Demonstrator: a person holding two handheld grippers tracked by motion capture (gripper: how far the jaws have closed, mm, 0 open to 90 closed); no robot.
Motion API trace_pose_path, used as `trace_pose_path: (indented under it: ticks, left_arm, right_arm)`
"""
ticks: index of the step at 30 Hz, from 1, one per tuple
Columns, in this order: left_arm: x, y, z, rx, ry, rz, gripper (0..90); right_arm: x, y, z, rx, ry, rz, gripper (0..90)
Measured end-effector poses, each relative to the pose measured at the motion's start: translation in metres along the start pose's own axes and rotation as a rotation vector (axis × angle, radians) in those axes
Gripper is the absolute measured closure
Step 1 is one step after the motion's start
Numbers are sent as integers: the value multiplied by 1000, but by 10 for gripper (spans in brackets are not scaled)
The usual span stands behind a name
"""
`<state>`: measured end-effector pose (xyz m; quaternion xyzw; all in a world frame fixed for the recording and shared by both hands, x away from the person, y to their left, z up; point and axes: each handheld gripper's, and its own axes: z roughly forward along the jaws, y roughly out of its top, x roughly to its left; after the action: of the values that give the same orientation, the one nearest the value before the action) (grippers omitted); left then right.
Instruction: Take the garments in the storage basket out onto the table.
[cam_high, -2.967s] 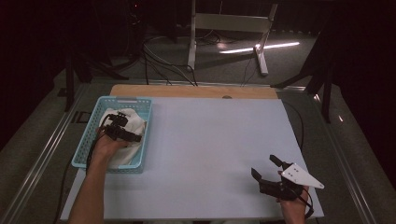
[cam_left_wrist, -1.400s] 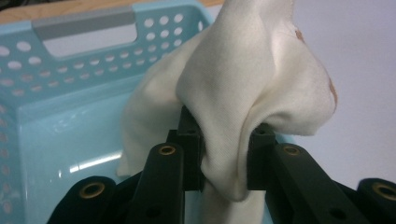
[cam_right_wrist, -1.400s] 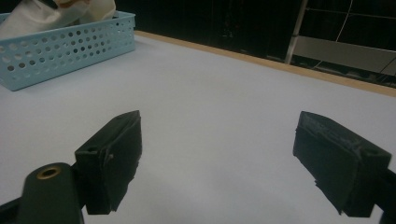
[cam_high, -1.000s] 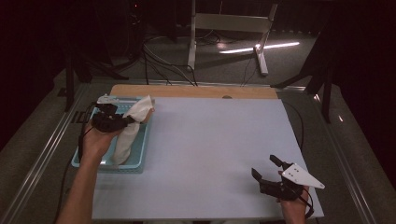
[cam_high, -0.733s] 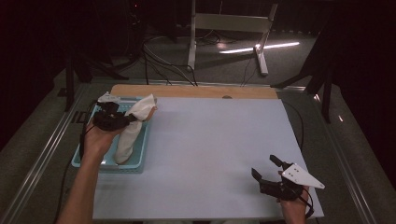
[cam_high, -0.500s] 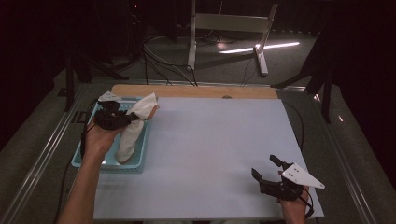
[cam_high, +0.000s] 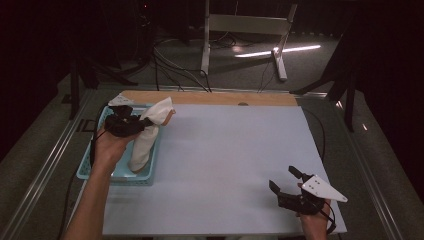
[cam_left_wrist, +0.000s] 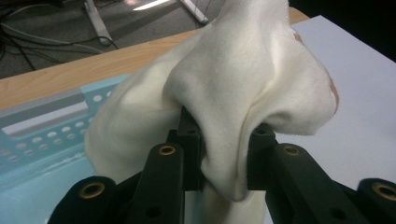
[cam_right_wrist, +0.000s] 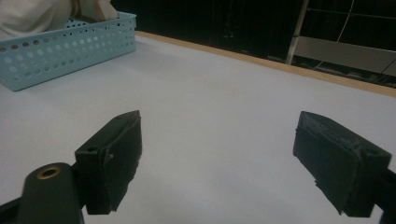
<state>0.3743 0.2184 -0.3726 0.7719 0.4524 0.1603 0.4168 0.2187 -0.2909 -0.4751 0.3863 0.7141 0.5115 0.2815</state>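
1. White sheeting covered the table (cam_high: 225, 165), which had a wooden strip along its far edge, with dark floor, cables and a metal stand behind it.
2. Nearest me, at the front right corner, the right gripper (cam_high: 288, 182) rested low over the sheet. Its jaws stood wide apart with nothing between them, and in the right gripper view only bare white surface lay beyond its pads (cam_right_wrist: 114, 154).
3. Farther off, at the left side, sat a pale blue perforated basket (cam_high: 86, 170) with its long side running away from me.
4. Above the basket's far end, the left gripper (cam_high: 145, 125) was raised in the person's hand. Its jaws were closed tight on a fold of cream cloth (cam_high: 147, 135), and the left gripper view showed the fabric (cam_left_wrist: 243, 93) bunched over and pinched between the pads.
5. From the grip the cloth hung in a long drape. Its lower end looked to be inside the basket, though I could not tell whether it touched the bottom.
6. By my reckoning the job was at an early stage. The cloth was grasped and mostly lifted, but not clear of the basket. Carrying it across to the open sheet and laying it down remained, and the idle right gripper looked ready to help.
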Motion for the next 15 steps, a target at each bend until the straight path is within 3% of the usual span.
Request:
trace_pose_path:
  ticks: [15]
  left_arm:
    - [-15, 14, 3, -24, -41, 27, 745]
  right_arm:
    - [0, 0, 0, 0, 2, 0, 155]
